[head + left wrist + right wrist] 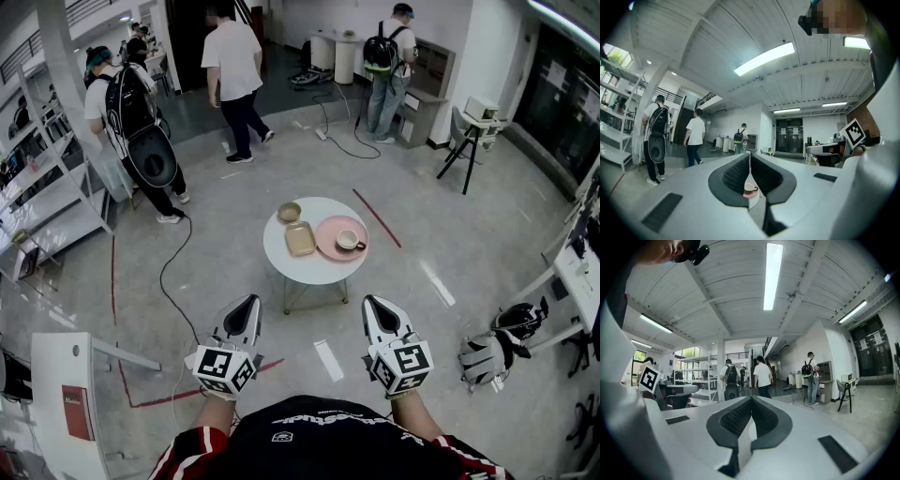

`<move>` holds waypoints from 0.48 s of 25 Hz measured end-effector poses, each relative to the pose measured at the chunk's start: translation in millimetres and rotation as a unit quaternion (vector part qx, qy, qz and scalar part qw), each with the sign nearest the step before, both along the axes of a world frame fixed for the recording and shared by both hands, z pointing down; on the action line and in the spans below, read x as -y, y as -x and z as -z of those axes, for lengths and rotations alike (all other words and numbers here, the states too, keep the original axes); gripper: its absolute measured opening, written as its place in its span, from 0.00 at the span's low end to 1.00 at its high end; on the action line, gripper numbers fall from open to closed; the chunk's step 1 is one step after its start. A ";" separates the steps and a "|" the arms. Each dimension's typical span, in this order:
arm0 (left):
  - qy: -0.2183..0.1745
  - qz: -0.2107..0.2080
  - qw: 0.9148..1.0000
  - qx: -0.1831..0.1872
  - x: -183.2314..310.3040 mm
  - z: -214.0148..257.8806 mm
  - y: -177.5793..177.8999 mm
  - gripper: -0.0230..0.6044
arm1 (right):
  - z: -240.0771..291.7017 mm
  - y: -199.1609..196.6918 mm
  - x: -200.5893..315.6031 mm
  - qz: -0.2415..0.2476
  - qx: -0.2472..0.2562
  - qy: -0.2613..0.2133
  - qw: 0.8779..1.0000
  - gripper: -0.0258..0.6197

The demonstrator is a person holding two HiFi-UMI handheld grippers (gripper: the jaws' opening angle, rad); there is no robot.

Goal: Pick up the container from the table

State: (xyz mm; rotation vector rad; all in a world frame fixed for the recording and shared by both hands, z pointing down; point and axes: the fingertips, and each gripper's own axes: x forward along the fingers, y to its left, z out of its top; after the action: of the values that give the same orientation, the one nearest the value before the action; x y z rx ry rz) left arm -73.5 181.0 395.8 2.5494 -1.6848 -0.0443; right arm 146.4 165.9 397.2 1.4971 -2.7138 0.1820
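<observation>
— What's carrying everything?
— A round white table (298, 270) on thin legs, standing on a pale, glossy floor (422, 328).
— And on top?
— Three things, bunched on the far half. There's a small bowl (289, 212) at the back and a tan rectangular container (300, 238) just in front of it. A pink plate (325, 234) sits right beside the container; I can't tell whether they touch.
— Anything on the plate?
— A cup (350, 241), upright.

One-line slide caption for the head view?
Left gripper and right gripper, both shut, face a round white table with bowl, tan container and cup on pink plate.
</observation>
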 end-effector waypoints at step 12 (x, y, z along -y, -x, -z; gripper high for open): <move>0.005 0.008 1.000 -0.007 -1.7 -8.2 5.6 0.09 | -5.8 3.2 -1.0 0.002 -0.003 0.005 1.000 0.06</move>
State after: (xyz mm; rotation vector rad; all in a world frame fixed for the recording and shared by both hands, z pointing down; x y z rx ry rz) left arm -79.1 182.7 404.0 2.5225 -1.6972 -0.0541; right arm 143.2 167.0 403.0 1.4869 -2.7073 0.1895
